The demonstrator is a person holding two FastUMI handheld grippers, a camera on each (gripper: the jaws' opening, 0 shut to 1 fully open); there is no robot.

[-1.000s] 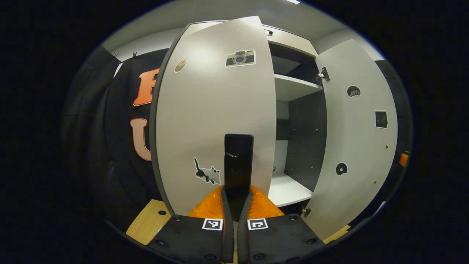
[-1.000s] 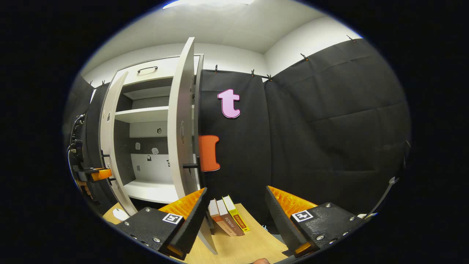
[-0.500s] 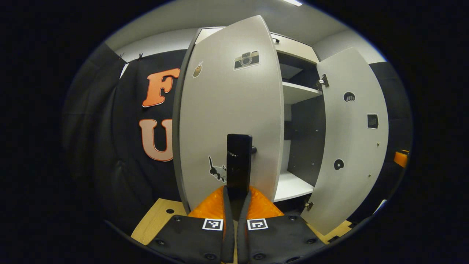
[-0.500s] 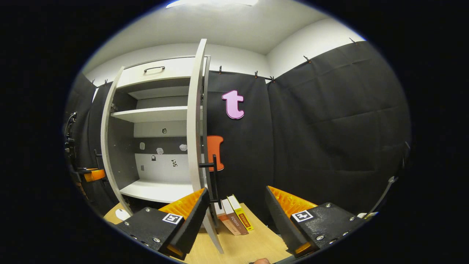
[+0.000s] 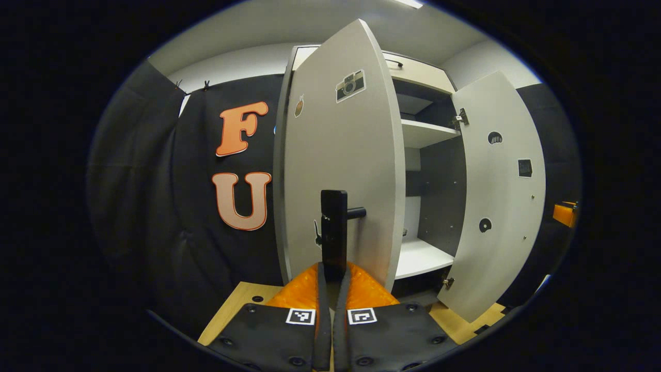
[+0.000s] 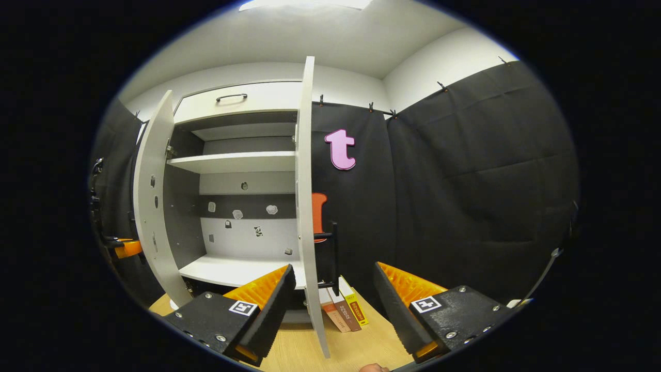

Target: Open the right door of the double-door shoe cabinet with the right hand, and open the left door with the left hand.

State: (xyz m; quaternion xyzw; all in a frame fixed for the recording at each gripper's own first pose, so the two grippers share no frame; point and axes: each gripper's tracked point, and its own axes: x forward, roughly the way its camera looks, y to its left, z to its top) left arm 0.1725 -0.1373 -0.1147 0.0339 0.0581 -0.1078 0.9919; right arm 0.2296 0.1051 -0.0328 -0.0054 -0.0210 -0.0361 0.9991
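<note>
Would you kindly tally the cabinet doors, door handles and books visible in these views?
Cabinet doors: 2, left door and right door
Door handles: 2, left handle and right handle
Books: 3
Total: 7

Both doors, the left door (image 5: 341, 170) and right door (image 5: 498, 196), look like smooth matt laminate board, as do the shelves (image 6: 232, 161) inside. The left door handle (image 5: 334, 227) is dark and slightly glossy, its make unclear. Small shiny metal hinges (image 5: 458, 118) catch the light. The bench (image 6: 356, 349) is pale matt wood grain. 3 books (image 6: 346, 310) have paper covers
</note>
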